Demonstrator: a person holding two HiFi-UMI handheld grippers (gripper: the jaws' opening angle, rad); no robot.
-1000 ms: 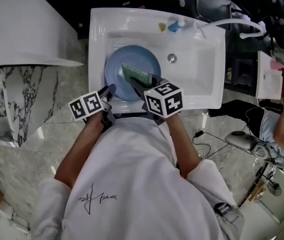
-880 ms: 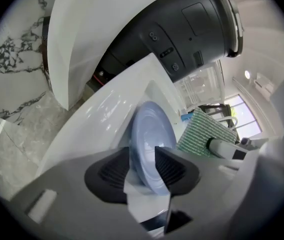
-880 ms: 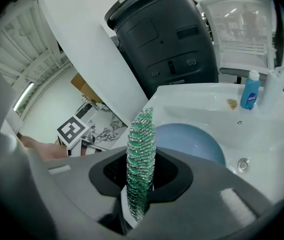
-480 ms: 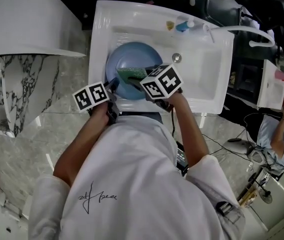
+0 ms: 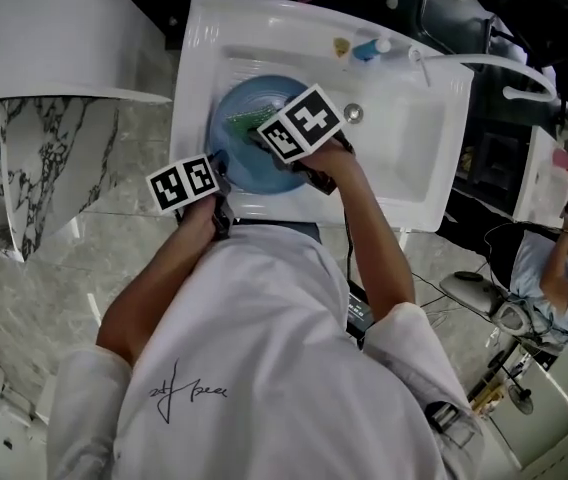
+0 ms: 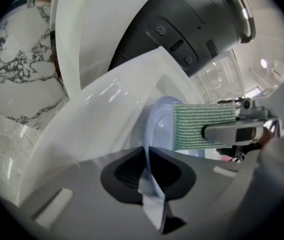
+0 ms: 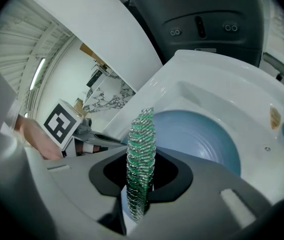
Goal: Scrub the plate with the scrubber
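1. No printed word, brand or number can be read anywhere in view.
2. Marker cube [image 5: 184,183] on the left gripper [image 6: 146,151]: black-and-white square code pattern, not letters or digits.
3. Second cube [image 5: 299,121], on the right gripper [image 7: 141,156]: the same kind of square code.
4. White shirt [image 5: 264,368], back: a dark handwritten scrawl [image 5: 186,391] like a signature. I can't make out the letters.

Seen from the head view, the marker cube of the right gripper [image 7: 141,178] hides most of the scrubber [image 5: 241,121] and part of the plate [image 5: 249,175]; small items [image 5: 369,48] on the sink [image 5: 426,173] rim are too small to identify.
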